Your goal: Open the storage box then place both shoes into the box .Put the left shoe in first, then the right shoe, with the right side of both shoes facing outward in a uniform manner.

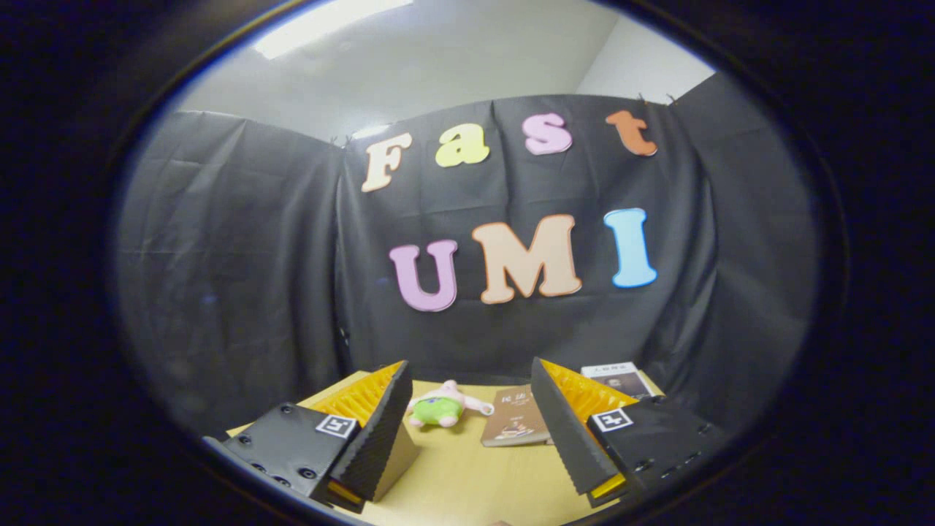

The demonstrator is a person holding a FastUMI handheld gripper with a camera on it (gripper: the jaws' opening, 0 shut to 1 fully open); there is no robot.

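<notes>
Fingers stand wide apart on my gripper point(467, 431), pinching nothing, and it is held level above a pale yellow wooden tabletop point(467, 489) and aimed at the black cloth wall point(241, 277) of the booth. Between and just beyond the fingertips lies a small pink-and-green plush toy point(440, 409); beside it, closer to the right finger, is a brown paperback book point(517, 422), and past that finger a white-covered book point(619, 378) rests near the wall. From where I sit I cannot see the storage box or either shoe, so I cannot say whether the box is open or shut, or whether the shoes are in it. That fits a pause ahead of the work as well as one after the shoes are packed. My judgement is that doing this well means finding the box first: I would tip the camera down and sweep slowly along the table until it comes into sight, holding the fingers spread so they can take a lid edge or a shoe, and steering clear of the toy and books.
</notes>
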